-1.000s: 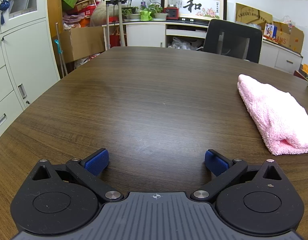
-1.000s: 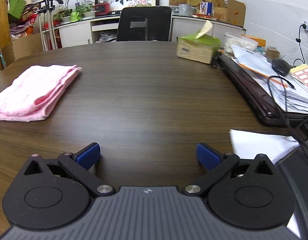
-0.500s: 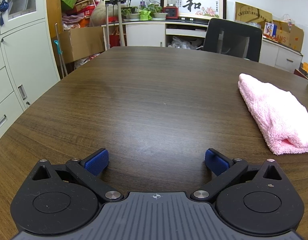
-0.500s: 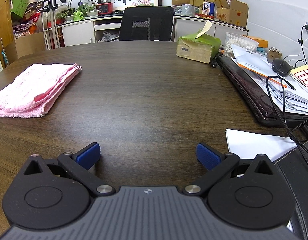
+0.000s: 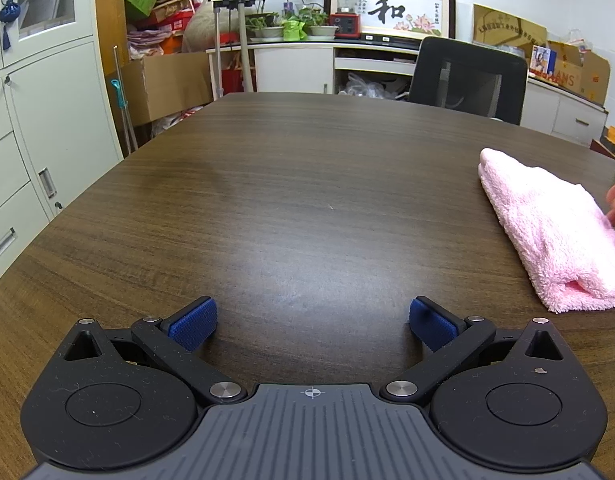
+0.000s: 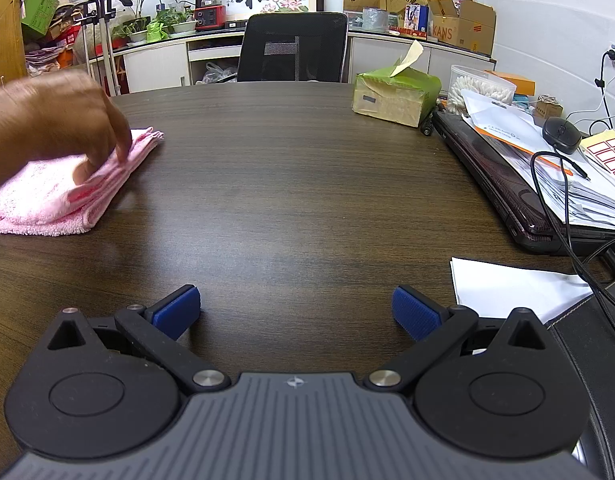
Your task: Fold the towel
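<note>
left gripper [image 5: 312, 320] jaws spread, nothing between | right gripper [image 6: 295, 312] same | bare hand [image 6: 63, 120] on folded towel [image 6: 55, 196], well ahead-left of right jaws

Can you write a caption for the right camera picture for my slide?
A bare hand touches the folded pink towel while the open right gripper waits.

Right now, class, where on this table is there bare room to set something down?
Bare wood lies between the pink towel and the tissue box, ahead of both open claws. The laptop side is crowded with papers.
</note>
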### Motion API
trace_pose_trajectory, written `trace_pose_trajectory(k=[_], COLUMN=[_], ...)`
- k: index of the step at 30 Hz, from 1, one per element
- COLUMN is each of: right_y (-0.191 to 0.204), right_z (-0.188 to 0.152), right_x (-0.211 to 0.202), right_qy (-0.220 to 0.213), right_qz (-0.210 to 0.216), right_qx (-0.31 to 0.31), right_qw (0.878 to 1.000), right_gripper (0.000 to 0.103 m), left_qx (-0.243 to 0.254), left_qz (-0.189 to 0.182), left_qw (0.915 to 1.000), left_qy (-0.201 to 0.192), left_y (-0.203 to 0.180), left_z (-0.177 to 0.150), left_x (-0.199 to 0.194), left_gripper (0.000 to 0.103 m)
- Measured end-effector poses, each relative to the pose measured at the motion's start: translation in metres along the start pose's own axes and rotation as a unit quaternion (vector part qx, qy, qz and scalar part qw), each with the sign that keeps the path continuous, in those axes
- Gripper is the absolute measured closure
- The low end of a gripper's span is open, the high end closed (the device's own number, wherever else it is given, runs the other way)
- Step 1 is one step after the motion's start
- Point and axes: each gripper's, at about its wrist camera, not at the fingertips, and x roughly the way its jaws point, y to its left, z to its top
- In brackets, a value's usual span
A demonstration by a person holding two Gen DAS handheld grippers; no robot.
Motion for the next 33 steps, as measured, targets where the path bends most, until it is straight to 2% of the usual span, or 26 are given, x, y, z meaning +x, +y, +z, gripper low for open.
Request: trace_pose_trajectory(k=[33], right_y=[0.0005], right_z=[0.0001], right_x=[0.0001], right_qy=[0.000], right_qz=[0.000], right_qx=[0.000], right_qw=[1.000], right_gripper=[0.000], left_qx=[0.000], left_qz=[-0.002], left_qw=[1.0000], left_qy=[0.000], left_y=[0.0031], left_z=[0.0007], left_x=[0.0008], left_gripper=[0.000])
